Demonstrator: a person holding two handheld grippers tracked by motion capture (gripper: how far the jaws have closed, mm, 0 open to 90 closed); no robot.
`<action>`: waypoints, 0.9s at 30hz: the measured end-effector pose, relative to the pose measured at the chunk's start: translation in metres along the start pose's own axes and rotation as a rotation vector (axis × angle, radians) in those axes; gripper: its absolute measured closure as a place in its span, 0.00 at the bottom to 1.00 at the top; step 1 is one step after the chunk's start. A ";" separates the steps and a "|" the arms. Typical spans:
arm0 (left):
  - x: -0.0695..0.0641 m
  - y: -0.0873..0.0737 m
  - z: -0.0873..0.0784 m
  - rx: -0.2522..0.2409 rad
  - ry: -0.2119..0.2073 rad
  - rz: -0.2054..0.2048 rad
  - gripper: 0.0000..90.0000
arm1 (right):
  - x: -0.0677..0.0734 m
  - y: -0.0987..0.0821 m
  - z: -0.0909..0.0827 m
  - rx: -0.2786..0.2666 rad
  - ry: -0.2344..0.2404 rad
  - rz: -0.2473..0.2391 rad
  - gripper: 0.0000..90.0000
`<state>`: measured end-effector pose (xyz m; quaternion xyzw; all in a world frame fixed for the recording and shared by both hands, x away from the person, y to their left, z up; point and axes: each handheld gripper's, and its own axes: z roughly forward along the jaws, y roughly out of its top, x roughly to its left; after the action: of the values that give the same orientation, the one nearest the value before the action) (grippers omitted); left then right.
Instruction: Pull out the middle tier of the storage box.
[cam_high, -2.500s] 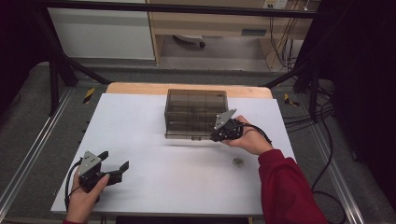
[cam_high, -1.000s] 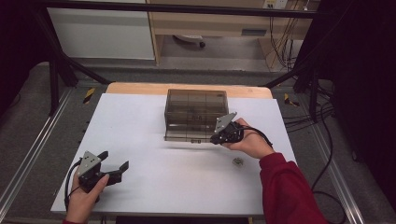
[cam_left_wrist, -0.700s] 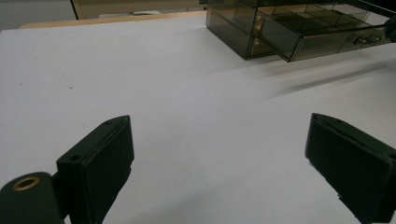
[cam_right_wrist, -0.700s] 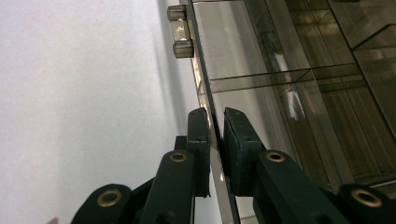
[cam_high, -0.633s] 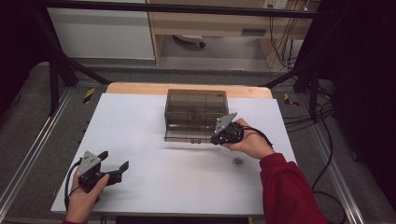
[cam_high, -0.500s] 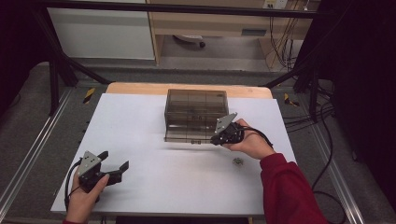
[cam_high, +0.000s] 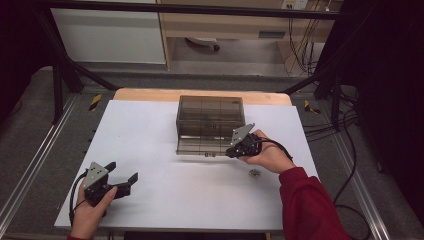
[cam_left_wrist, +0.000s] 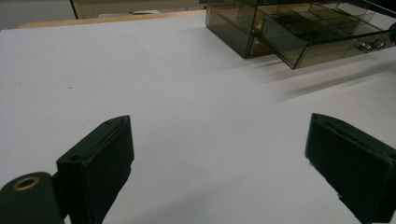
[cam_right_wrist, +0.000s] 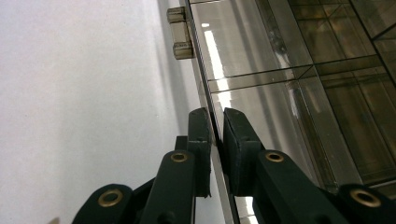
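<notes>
A smoky see-through drawer box (cam_high: 210, 111) stands at the back middle of the white table (cam_high: 150, 130). Its bottom drawer (cam_high: 200, 146) is pulled partly out toward the person. My right gripper (cam_high: 231, 151) is at that drawer's right front corner, and in the right gripper view my right gripper (cam_right_wrist: 215, 122) is shut on the thin front wall of the drawer (cam_right_wrist: 201, 60), right of the small handle (cam_right_wrist: 180, 32). My left gripper (cam_high: 123, 171) rests at the table's front left, away from the box. My left gripper (cam_left_wrist: 224, 154) stands wide open over bare table, with the drawer (cam_left_wrist: 299, 46) far ahead.
A small metal part (cam_high: 254, 173) lies on the table just in front of the right hand. Two small metal pieces (cam_left_wrist: 369, 45) sit in a compartment of the open drawer. A wooden strip (cam_high: 150, 94) borders the table's far edge.
</notes>
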<state>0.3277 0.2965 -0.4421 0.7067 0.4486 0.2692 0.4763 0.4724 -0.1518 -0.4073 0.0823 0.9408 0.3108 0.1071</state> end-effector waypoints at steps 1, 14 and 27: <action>0.000 0.000 0.000 0.001 0.000 0.001 0.09 | 0.000 0.000 0.000 0.000 -0.001 0.001 0.91; 0.000 0.001 -0.001 -0.014 0.003 -0.003 0.09 | 0.006 0.000 -0.009 -0.064 -0.051 0.134 0.45; -0.002 0.000 -0.005 -0.056 0.001 0.014 0.07 | 0.075 -0.028 -0.038 -0.173 -0.523 0.436 0.10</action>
<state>0.3231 0.2973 -0.4398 0.6961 0.4359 0.2854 0.4940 0.3876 -0.1784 -0.4055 0.3485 0.8121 0.3734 0.2821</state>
